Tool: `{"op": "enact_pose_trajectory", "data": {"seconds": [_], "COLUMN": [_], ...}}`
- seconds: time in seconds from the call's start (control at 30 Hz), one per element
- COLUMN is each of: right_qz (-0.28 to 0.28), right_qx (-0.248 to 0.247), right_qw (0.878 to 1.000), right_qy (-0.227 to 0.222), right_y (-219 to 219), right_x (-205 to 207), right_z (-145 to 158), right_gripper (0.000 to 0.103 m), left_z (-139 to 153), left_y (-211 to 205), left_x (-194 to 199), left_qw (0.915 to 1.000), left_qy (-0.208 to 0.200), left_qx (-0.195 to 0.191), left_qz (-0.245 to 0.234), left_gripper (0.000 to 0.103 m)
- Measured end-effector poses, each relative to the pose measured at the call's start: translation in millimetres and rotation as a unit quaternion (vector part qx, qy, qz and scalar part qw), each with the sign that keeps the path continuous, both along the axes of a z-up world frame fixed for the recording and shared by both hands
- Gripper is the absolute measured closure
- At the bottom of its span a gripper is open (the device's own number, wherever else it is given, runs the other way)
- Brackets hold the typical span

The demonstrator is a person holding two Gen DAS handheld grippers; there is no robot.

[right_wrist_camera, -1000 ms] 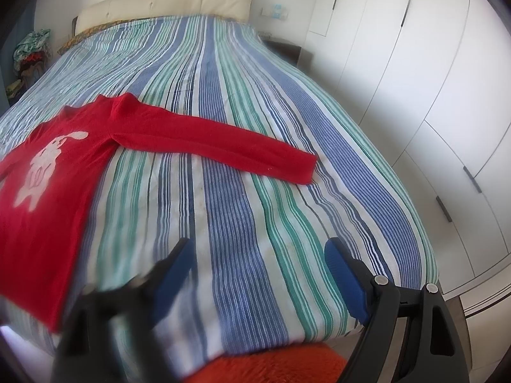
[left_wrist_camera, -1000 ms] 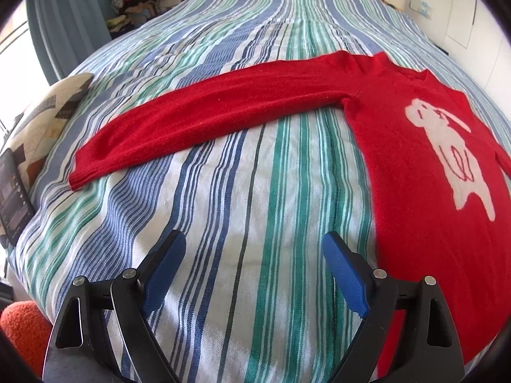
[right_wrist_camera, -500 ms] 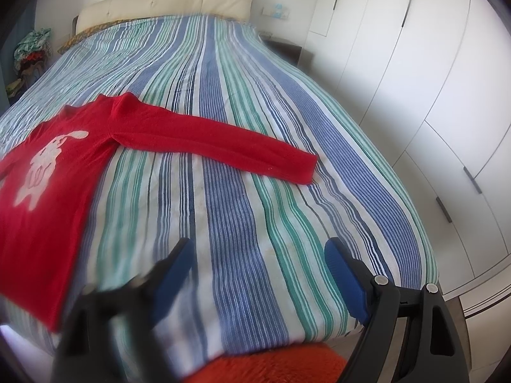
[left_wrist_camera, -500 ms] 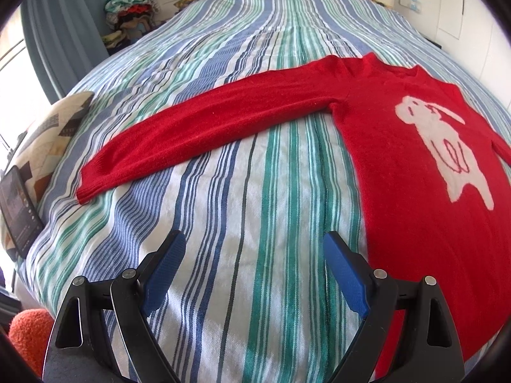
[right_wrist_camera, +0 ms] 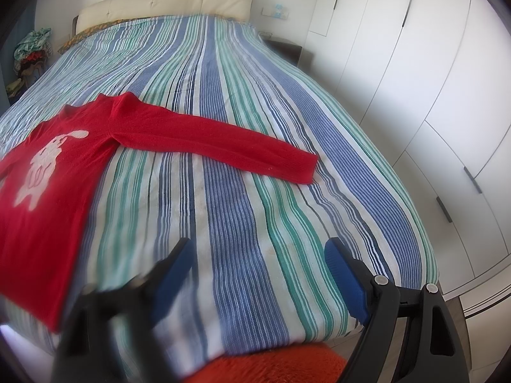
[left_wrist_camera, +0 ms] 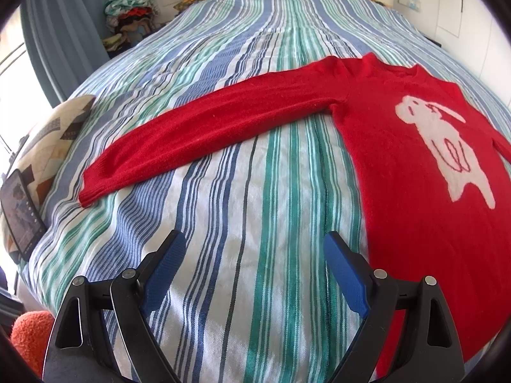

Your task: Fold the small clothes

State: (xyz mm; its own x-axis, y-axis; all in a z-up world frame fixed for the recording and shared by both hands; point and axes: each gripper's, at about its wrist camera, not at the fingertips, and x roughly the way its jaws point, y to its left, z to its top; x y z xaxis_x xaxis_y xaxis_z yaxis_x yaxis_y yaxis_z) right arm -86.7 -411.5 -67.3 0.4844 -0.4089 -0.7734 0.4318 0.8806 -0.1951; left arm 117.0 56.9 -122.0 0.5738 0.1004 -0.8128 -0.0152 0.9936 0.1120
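Only the left wrist view shows a patterned pillow (left_wrist_camera: 48,140) and a dark tablet (left_wrist_camera: 20,210) at the bed's (left_wrist_camera: 255,32) left edge; its writing is too small to read. Only the right wrist view shows white wardrobe doors (right_wrist_camera: 431,79) beside the bed's right edge. A red sweater (left_wrist_camera: 408,172) with a white animal figure lies flat near the foot edge, sleeves stretched toward both sides; its hem is cut off in both views. The left hand-held gripper (left_wrist_camera: 252,255) and right hand-held gripper (right_wrist_camera: 255,255) are both spread above bare striped cover, holding nothing. The right one's left finger (right_wrist_camera: 172,265) is blurred.
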Motion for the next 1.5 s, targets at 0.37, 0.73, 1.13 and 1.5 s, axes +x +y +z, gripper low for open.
{"op": "enact_pose_trajectory", "data": {"seconds": [0.37,0.73,1.13,1.5], "right_qz": [-0.101,-0.248,-0.152,0.260], "right_qx": [0.207,0.443,0.242,0.272], "right_qw": [0.961,0.846,0.935,0.916], "right_qy": [-0.151,-0.163,-0.208,-0.138], "right_y": [-98.2,-157.4,-134.2,138.0], "right_x": [15.2,82.7,144.8,329.0], "right_z": [29.8,-90.6,19.9,94.3], "right_gripper": [0.020,0.025,0.099,0.094], "left_z": [1.9,-2.2,-7.2,-3.5], "left_y": [12.7,15.2,14.1,17.8], "left_x": [0.0,-5.7,-0.1,-0.1], "left_qw": [0.9996,0.9993,0.9991,0.9990], "left_qy": [0.002,0.010,0.017,0.008], "left_qx": [-0.014,0.008,-0.009,-0.006], "left_qz": [0.026,0.036,0.038,0.043], "left_gripper": [0.013,0.013,0.013,0.013]}}
